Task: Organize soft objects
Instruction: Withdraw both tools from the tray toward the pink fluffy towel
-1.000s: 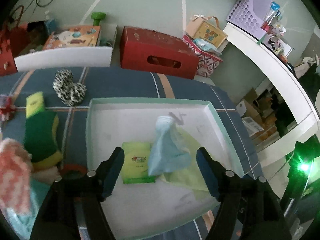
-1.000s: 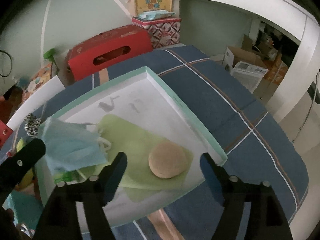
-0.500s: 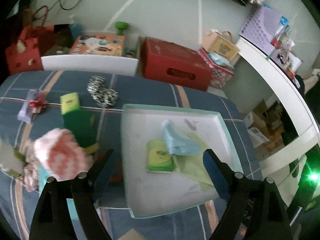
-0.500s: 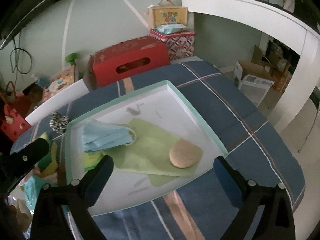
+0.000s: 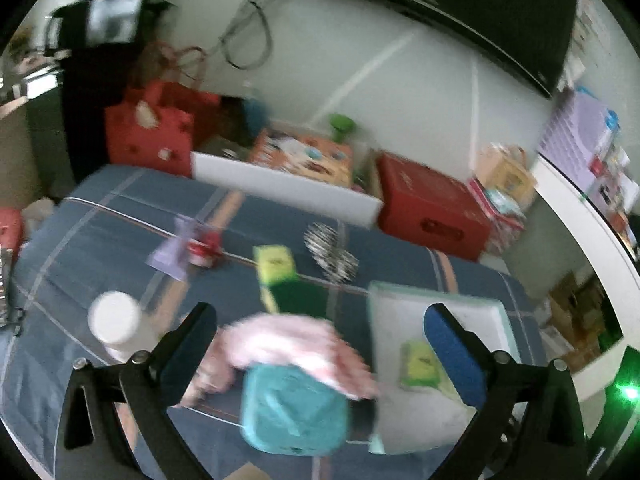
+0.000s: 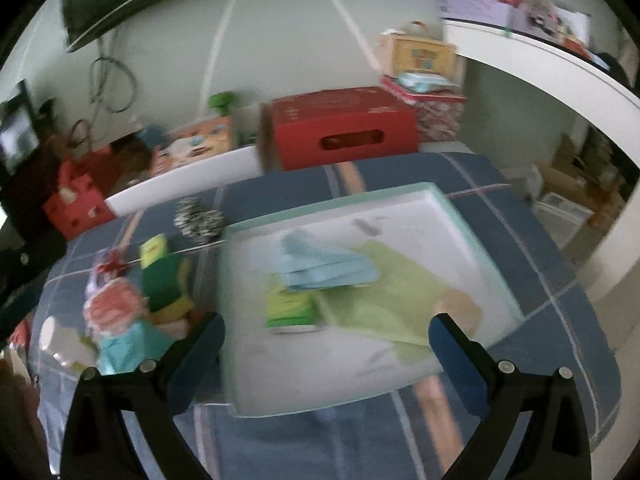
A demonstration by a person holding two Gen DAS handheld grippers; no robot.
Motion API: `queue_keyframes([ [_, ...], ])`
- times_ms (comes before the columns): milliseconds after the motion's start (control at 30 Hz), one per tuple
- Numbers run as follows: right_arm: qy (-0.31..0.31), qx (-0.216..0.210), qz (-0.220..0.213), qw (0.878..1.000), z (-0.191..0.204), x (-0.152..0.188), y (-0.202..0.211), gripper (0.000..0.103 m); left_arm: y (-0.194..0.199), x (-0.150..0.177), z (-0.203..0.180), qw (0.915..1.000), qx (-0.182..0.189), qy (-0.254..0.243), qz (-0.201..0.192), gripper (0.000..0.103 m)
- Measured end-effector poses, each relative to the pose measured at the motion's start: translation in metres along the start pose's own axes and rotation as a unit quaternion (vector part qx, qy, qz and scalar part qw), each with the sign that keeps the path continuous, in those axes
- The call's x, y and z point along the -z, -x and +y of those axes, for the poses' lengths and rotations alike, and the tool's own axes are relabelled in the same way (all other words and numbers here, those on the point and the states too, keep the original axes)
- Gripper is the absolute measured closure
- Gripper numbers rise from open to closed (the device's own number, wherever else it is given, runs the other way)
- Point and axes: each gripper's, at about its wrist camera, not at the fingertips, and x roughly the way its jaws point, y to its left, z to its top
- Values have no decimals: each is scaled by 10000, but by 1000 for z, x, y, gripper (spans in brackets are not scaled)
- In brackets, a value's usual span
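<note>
My left gripper (image 5: 320,352) hovers over the blue checked bedcover, and its jaws are opening with nothing pressed between the pads. Below it lie a pink fluffy item (image 5: 288,344) and a teal pouch (image 5: 294,416). A green and yellow sock (image 5: 280,280) and a zebra-patterned item (image 5: 332,252) lie farther back. My right gripper (image 6: 326,356) stands open above the white tray (image 6: 460,216). The tray holds a blue face mask (image 6: 324,260), a green cloth (image 6: 392,296), a tan round puff (image 6: 464,308) and a green packet (image 6: 290,308).
A white bottle (image 5: 114,320) and a purple bow (image 5: 184,248) lie left on the bed. A red box (image 6: 340,132), a white board (image 5: 280,188) and bags stand behind the bed. A white desk edge (image 6: 560,64) curves along the right.
Both grippers have opened wider and pulled back and up from the tray. The left one has let go of the blue mask, which lies in the tray, and swung left over the pink item.
</note>
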Motion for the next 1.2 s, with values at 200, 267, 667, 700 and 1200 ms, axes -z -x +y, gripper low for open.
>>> queue_keyframes([
  [200, 191, -330, 59, 9993, 31, 5, 1, 0, 17, -6, 44, 9978, -486, 380, -241, 0],
  [267, 283, -438, 102, 9986, 40, 6, 0, 0, 19, -6, 56, 9967, -607, 464, -255, 0],
  [667, 852, -1507, -34, 9849, 100, 17, -2, 0, 16, 10, 106, 9893, -1248, 758, 25, 0],
  [700, 907, -1522, -45, 9842, 104, 18, -2, 0, 15, 12, 107, 9891, -1273, 742, 38, 0],
  [1200, 1216, -1699, 148, 9778, 130, 15, -31, 0, -44, 52, 118, 9841, -1249, 724, 1037, 0],
])
